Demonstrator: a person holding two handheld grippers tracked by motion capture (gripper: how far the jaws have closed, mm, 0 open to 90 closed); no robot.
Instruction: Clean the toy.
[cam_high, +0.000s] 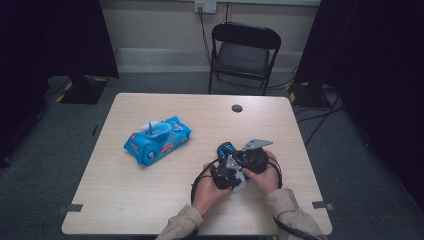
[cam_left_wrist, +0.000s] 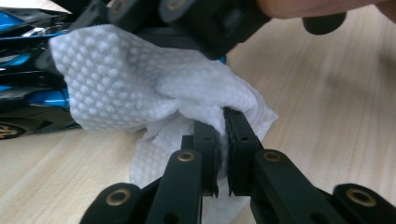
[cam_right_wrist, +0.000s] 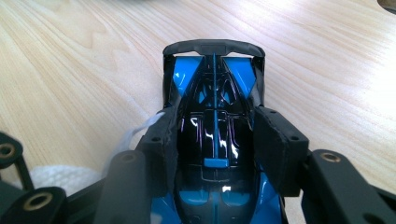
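A blue and black toy car (cam_right_wrist: 215, 84) sits between the pads of my right gripper (cam_right_wrist: 215, 149), which is shut on its sides just above the wooden table. My left gripper (cam_left_wrist: 220, 140) is shut on a white textured wipe (cam_left_wrist: 140, 88) that is bunched against the car's side (cam_left_wrist: 32, 95). From above, both hands meet at the table's right centre, with the right gripper (cam_high: 240, 155) holding the car (cam_high: 226, 148) and the left gripper (cam_high: 230, 173) close beside it. A corner of the wipe (cam_right_wrist: 70, 176) shows low on the left in the right gripper view.
A blue pack of wet wipes (cam_high: 157, 140), one sheet poking from its lid, lies on the table's left half (cam_high: 125, 185). A small dark round spot (cam_high: 237, 108) is near the far edge. A black folding chair (cam_high: 243, 55) stands behind the table.
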